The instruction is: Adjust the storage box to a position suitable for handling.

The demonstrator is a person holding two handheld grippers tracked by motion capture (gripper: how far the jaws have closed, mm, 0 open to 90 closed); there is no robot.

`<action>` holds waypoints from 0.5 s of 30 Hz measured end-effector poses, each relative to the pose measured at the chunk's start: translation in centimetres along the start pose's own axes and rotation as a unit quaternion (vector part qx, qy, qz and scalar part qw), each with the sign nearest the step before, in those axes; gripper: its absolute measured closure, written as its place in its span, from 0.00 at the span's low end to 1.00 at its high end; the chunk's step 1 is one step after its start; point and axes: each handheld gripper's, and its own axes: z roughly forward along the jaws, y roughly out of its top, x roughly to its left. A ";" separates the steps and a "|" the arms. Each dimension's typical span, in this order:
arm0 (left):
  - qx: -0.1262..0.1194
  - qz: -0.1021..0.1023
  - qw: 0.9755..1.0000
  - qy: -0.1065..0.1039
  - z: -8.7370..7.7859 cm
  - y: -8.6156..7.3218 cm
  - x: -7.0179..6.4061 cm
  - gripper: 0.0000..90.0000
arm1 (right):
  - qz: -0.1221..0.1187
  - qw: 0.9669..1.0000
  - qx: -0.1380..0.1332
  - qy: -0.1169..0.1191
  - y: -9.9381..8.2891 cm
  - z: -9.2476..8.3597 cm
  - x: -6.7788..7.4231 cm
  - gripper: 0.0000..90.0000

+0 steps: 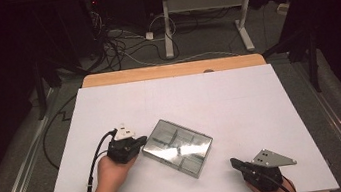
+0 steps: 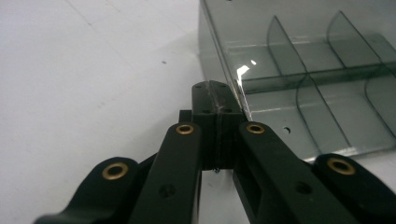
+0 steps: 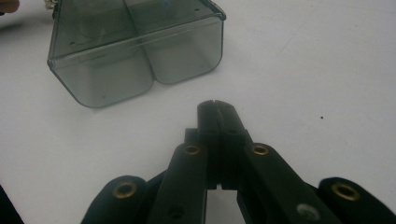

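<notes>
Box: clear divided tray, empty, mid-desk, skewed.
Left gripper: your fingers pressed together, empty, tips at box's near wall.
Right gripper: fingers together, empty, well short of box.
Risk: nudge with left and the light box likely skids or spins.
</notes>
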 end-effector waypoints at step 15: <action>-0.016 0.000 0.996 -0.090 -2.4 -3.2 -6.2 0.98 | 0.004 1.000 -0.008 -0.015 0.5 -0.3 -1.1 1.00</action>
